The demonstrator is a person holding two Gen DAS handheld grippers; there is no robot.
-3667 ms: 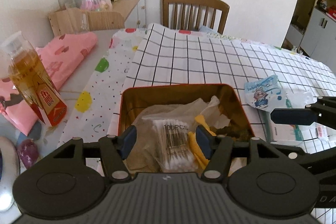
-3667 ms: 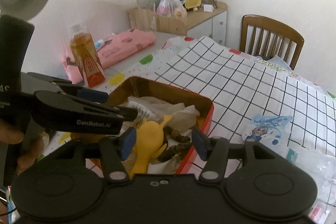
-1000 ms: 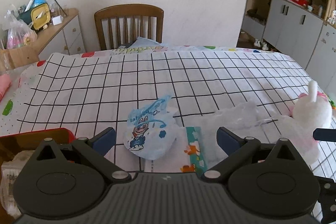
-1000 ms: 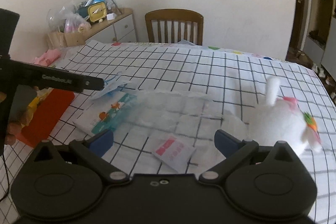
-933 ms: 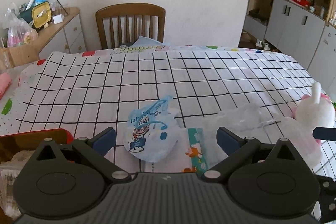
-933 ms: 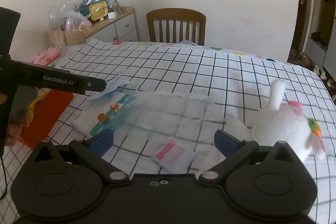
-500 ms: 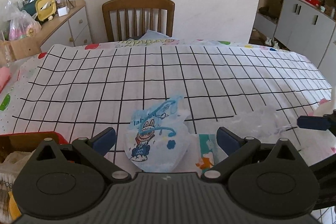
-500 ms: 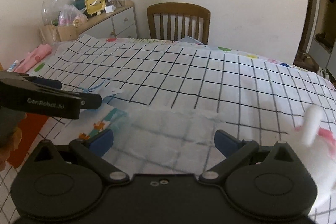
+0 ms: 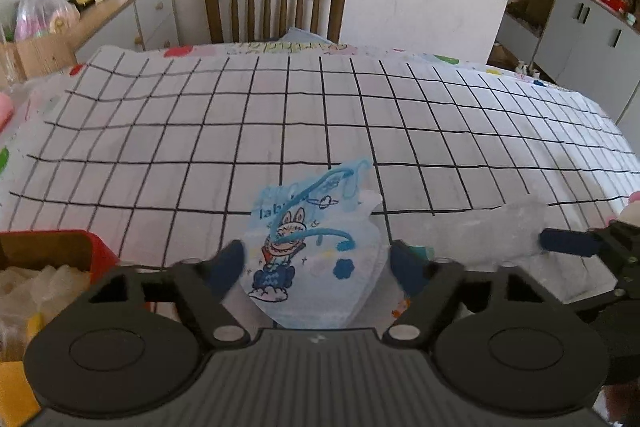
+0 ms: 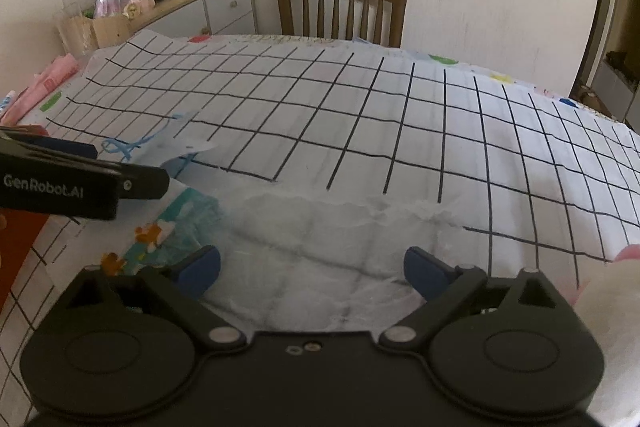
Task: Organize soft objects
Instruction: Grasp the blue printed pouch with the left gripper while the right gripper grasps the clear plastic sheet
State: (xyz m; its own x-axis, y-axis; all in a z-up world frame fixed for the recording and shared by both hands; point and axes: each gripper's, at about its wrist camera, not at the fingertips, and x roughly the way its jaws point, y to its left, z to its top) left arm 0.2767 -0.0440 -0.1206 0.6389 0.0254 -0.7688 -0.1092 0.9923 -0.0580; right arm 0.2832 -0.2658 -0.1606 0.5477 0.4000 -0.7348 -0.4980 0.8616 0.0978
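Observation:
A light blue cartoon face mask (image 9: 312, 251) lies on the checked tablecloth, between the spread fingers of my open left gripper (image 9: 316, 267); its edge and blue loop also show in the right wrist view (image 10: 160, 143). A clear plastic bag (image 10: 320, 247) lies flat between the fingers of my open right gripper (image 10: 312, 267) and shows at the right of the left wrist view (image 9: 508, 239). A red tin (image 9: 80, 247) with soft items sits at the lower left. A white plush toy (image 10: 616, 291) is at the far right edge.
A flat printed packet (image 10: 168, 223) lies under the bag's left edge. A wooden chair (image 9: 276, 3) stands at the table's far side. A cluttered sideboard (image 10: 192, 3) is at the back left. Pink cloth (image 10: 44, 83) lies at the table's left edge.
Both grippers have moved forward and lower toward the table. The left now frames the mask, the right frames the clear bag. The left fingers look narrower than before.

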